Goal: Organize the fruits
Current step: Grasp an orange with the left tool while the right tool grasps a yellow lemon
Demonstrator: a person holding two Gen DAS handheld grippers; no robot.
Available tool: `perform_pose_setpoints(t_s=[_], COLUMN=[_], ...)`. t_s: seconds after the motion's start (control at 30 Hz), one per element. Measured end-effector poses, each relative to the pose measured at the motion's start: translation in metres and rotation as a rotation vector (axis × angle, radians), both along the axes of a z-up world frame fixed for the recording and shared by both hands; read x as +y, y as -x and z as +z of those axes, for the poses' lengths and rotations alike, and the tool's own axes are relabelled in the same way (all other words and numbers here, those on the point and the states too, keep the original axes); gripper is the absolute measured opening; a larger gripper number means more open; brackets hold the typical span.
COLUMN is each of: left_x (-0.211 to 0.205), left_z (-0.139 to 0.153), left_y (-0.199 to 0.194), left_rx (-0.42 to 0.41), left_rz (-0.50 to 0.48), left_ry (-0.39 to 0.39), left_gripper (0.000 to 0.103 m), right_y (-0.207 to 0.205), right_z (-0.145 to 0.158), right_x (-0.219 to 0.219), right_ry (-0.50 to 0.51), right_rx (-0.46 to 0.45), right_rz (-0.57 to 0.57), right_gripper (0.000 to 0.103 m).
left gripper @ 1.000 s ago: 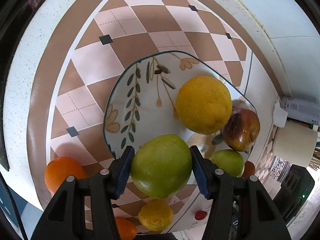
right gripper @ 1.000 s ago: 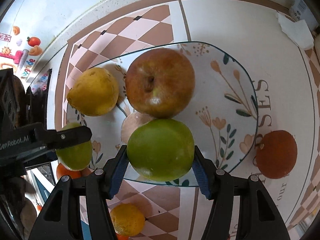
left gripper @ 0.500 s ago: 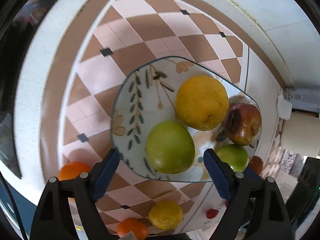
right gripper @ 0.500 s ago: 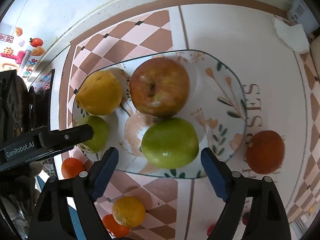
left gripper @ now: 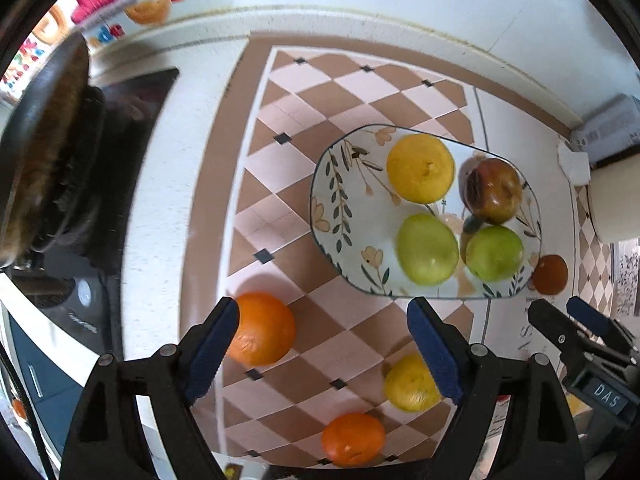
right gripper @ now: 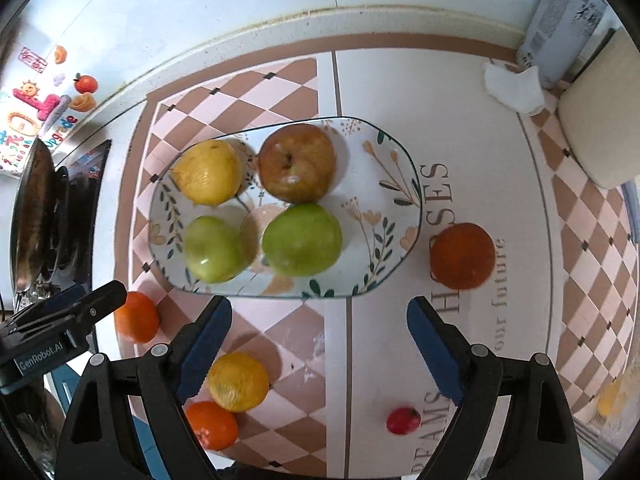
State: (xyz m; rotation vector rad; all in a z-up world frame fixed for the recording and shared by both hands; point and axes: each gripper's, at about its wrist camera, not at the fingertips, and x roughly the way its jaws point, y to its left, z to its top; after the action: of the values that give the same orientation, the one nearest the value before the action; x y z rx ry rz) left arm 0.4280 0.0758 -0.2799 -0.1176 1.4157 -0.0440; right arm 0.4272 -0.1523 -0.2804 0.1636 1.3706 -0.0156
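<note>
A floral plate [right gripper: 400, 168] [left gripper: 332, 200] holds two green apples [right gripper: 302, 240] [right gripper: 214, 250], a yellow citrus [right gripper: 208, 172] and a red-brown apple [right gripper: 298, 164]. Loose on the mat lie an orange [left gripper: 262, 328], a yellow citrus [left gripper: 408, 384], a small orange [left gripper: 352, 438], a dark orange [right gripper: 462, 256] right of the plate and a small red fruit [right gripper: 403, 421]. My left gripper [left gripper: 324, 348] is open and empty, in front of the plate, its left finger beside the orange. My right gripper [right gripper: 320, 344] is open and empty, in front of the plate.
A dark pan [left gripper: 44, 132] sits on a black stove at the left. A white box [right gripper: 560, 20], crumpled tissue [right gripper: 514, 88] and a cream cylinder [right gripper: 600, 116] stand at the back right. The wall runs along the back.
Both grippers have let go of their green apples, which now rest on the plate, and have pulled back and up with jaws wide open.
</note>
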Motion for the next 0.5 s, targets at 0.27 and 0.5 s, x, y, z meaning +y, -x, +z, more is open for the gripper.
perform_pose_setpoints(t_s=[0.27,0.5], left_x=[-0.007,-0.01], left_z=[0.046,0.075], left_y=[0.039,0.071], left_rx=[-0.119,-0.193], left_rz=[-0.042,-0.077], left_ry=[-0.032,-0.032], left_gripper=[0.086,0.086], right_y=[0.039,0.073], right_z=[0.041,0.077], right_x=[0.013,0.017], right_ry=[0.03,0.056], right_rx=[-0.088,-0.153], right_rz=[0.005,0.008], right_gripper=[0.091,0.091])
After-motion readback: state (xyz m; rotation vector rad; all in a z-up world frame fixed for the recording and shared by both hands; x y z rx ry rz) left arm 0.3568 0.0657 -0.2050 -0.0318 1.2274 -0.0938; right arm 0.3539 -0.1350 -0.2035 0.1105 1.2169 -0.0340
